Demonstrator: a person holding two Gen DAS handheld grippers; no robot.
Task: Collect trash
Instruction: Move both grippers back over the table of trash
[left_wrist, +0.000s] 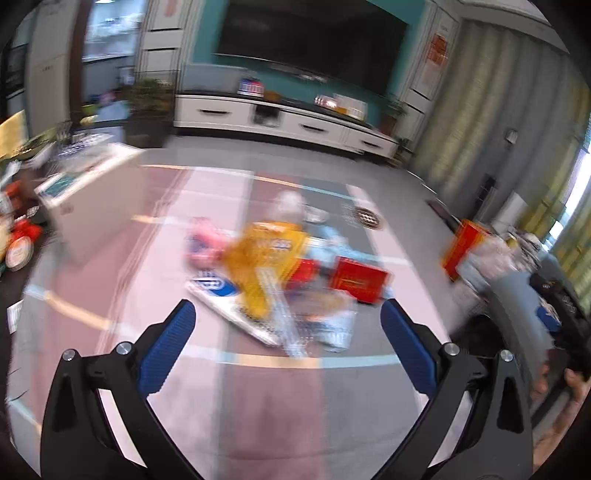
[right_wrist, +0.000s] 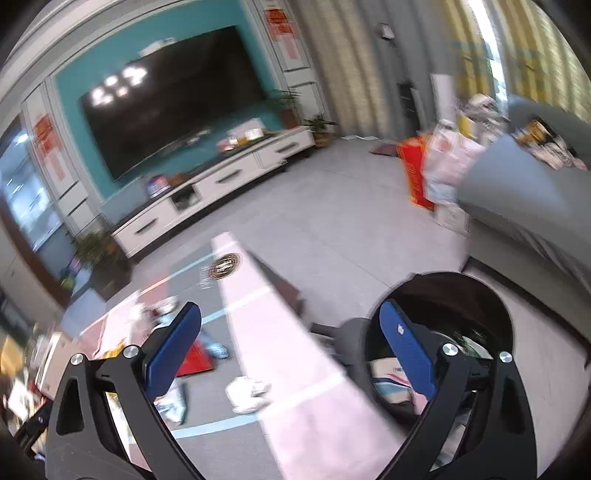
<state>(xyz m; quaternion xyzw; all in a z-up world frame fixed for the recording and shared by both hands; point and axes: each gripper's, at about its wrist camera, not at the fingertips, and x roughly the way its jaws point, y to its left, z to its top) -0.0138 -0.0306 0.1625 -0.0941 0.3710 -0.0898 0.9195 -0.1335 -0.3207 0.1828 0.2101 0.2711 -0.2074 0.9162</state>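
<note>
Left wrist view: your left tool (left_wrist: 288, 314) gapes wide and empty above a blurred heap of crinkly yellow, red and clear plastic wrappers (left_wrist: 280, 273) on the pink-and-grey rug (left_wrist: 258, 406). They look light, soft and slippery, so pinch a bunched fold. Your right tool (right_wrist: 291, 317) is wide too, empty, beside the round black bin (right_wrist: 506, 314).

Trash pile (left_wrist: 288, 273) on rug (left_wrist: 110, 266), bin (right_wrist: 443, 295) beside it.

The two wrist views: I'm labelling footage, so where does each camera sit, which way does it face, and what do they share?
Left wrist: on the left gripper, angled down at a blurred trash pile on the mat; its open fingers and a hand show.
Right wrist: on the right gripper, angled down across the mat's edge toward the bin; only its open, empty fingers show.
Shared: the TV, white cabinet, round mat emblem, red box.
</note>
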